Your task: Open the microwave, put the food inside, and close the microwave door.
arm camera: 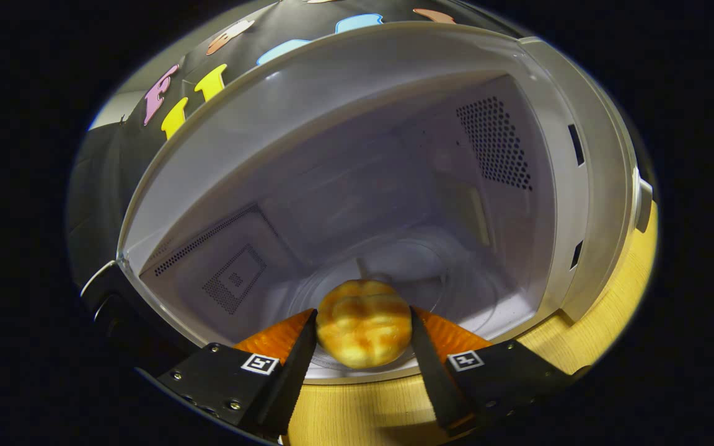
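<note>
Bread roll [363,331] sits clamped between the two fingers of the hand-held gripper [363,347], both black pads pressing its golden sides right at the microwave's front sill. Just beyond it lies the glass turntable [456,279] on the floor of the open microwave [394,155], its white cavity showing perforated vent panels on both side walls. Light wooden tabletop [605,310] runs beneath it all.

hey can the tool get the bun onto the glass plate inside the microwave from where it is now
Probably yes. The tool is shut on the bun right at the open microwave mouth, and the glass turntable lies just beyond the fingers with nothing between. The door is swung aside, so the way in looks free.
</note>
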Motion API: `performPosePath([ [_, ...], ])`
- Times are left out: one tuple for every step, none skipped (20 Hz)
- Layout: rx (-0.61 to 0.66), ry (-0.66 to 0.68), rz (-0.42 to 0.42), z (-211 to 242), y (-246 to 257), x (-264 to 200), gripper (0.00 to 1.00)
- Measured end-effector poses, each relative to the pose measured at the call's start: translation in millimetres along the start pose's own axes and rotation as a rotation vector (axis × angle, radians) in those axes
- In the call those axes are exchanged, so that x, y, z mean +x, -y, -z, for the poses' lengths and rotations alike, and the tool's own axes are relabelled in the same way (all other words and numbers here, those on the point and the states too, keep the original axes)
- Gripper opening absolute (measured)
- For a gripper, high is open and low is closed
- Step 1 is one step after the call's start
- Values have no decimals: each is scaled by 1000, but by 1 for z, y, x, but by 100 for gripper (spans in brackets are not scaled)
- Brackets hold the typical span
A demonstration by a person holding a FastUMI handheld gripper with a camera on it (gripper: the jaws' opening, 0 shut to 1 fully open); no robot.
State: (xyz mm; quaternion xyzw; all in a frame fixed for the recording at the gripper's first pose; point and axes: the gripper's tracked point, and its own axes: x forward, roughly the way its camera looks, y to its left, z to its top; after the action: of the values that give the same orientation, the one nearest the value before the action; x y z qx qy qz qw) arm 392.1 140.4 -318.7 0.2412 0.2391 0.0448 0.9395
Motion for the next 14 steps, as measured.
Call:
performPosePath([
  [-5, 4, -3, 0, -2, -1, 87],
  [-11, 13, -9, -2, -2, 0, 88],
  [-24, 19, -9, -3, -5, -2, 95],
  [-41, 24, -3, -4, -5, -4, 98],
  [-55, 24, -4, -5, -6, -8, 97],
  [-70, 22, -8, -6, -7, -13, 97],
  [-86, 22, -11, -8, -8, -19, 98],
  [-102, 28, -15, -12, -10, -26, 98],
  [-118, 37, -17, -16, -11, -37, 98],
  [-135, 48, -22, -21, -14, -48, 98],
  [-151, 57, -27, -25, -16, -60, 98],
  [-167, 67, -35, -29, -20, -73, 97],
  [-184, 76, -41, -32, -24, -87, 98],
  [-202, 86, -45, -35, -27, -101, 98],
])
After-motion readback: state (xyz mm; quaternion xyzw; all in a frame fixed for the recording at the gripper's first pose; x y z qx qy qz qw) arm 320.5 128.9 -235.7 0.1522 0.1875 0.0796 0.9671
